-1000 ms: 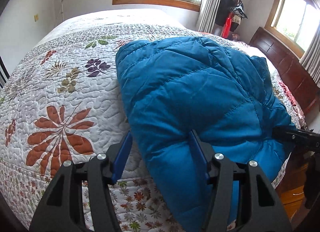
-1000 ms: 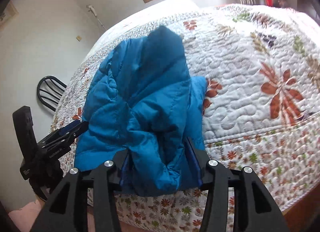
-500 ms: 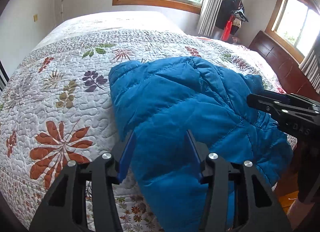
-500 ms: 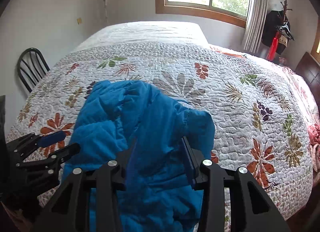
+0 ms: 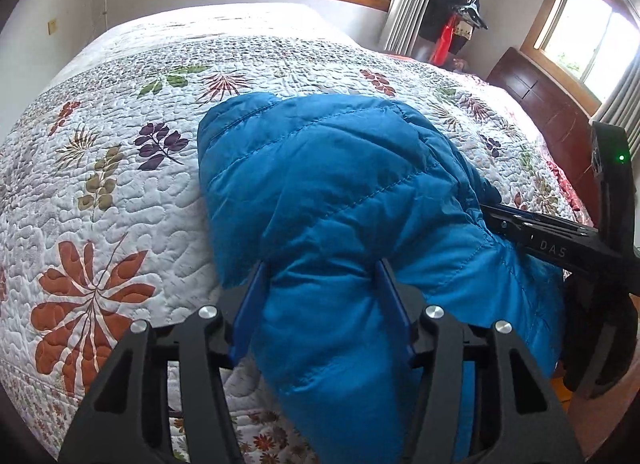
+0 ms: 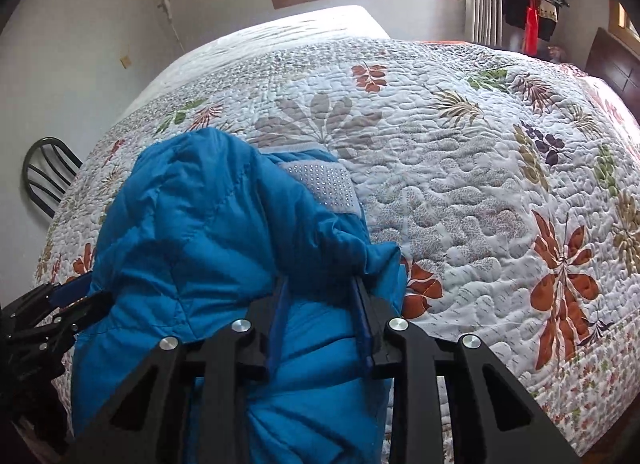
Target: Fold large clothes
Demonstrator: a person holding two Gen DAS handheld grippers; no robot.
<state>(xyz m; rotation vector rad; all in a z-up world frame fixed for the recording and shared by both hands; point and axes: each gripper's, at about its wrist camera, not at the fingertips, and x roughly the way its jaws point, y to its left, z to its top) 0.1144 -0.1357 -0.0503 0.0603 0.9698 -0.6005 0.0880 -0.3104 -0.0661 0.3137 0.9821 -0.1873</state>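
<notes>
black claws [image 5: 320,292] with blue finger pads [image 5: 250,304], silver screws, white "das" lettering.

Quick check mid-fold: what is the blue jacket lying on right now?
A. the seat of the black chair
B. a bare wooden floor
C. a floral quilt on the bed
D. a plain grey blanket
C: the jacket is spread over the white quilt with its leaf and flower print, while both grippers, left and right, have folds of it between their fingers.

jacket [image 5: 340,183]: blue quilted cloth, slight sheen | bedspread [image 5: 120,167]: matt stitched cloth | headboard [image 5: 540,103]: dark glossy wood
</notes>
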